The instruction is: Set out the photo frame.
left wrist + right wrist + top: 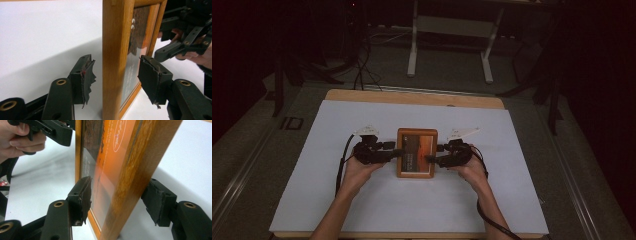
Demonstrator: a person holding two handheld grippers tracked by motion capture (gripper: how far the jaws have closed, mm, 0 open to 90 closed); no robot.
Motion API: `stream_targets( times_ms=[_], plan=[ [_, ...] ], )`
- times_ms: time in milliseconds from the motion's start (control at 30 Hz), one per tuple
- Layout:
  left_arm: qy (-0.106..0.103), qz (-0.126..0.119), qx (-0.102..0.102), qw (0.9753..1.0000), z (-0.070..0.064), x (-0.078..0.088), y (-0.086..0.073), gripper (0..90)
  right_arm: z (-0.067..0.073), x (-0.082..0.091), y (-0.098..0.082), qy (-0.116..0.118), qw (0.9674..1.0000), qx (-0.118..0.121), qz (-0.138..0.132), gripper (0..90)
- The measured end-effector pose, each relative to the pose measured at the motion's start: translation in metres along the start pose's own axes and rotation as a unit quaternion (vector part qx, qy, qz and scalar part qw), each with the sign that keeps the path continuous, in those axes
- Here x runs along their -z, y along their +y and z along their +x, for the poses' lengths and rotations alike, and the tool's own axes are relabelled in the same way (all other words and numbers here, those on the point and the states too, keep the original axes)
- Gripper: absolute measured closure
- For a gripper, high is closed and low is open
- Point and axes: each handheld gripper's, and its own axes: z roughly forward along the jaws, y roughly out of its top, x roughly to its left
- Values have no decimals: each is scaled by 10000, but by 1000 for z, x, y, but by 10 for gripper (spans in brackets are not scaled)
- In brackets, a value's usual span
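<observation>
- The right gripper (pixel 113 200) straddles the wooden picture frame (pixel 140 170); both pads stand clear of the wood.
- The left-hand pad (pixel 83 197) faces the glass front; the other faces the frame's outer side.
- The frame rests on a white table surface (pixel 45 180).
- At the upper left, a hand (pixel 18 141) holds the other gripper (pixel 53 130) at the frame's far edge.

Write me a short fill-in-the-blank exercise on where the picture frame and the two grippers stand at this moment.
1. The wooden picture frame lies on the ____ sheet that covers the table.
2. The left gripper has its jaws ____, one on each side of the frame's edge, pads off the wood.
3. The right gripper straddles the frame's ____ edge in the high view.
4. The frame's moulding is made of ____.

Missing words: white; open; right; wood
</observation>
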Motion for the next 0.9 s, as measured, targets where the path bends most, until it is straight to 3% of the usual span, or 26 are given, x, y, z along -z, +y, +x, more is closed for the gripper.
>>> stream_targets(
  times_ms=[267, 433, 533, 667, 833, 867, 900],
  plan=[
    [627, 74, -295, 9976, -6, 18, -10, 441, 8, 13, -3, -318, 9994, 63, 145, 394],
    [962, 284, -542, 9935, -8, 24, -23, 441, 15, 19, -4, -694, 9969, 200, 316, 394],
    [1072, 370, -579, 9919, -7, 28, -33, 440, 19, 23, -7, -847, 9951, 293, 419, 394],
    [1354, 566, -627, 9872, -4, 33, -48, 436, 22, 29, -18, -1084, 9921, 309, 555, 393],
    [1852, 935, -653, 9761, 3, 34, -68, 436, 20, 35, -34, -1177, 9905, 185, 690, 404],
    [1852, 935, -653, 9761, 3, 34, -68, 434, 20, 35, -34, -1177, 9905, 185, 690, 404],
    [2061, 1018, -585, 9714, 7, 33, -74, 434, 19, 37, -36, -1248, 9894, 167, 717, 404]
  ],
)
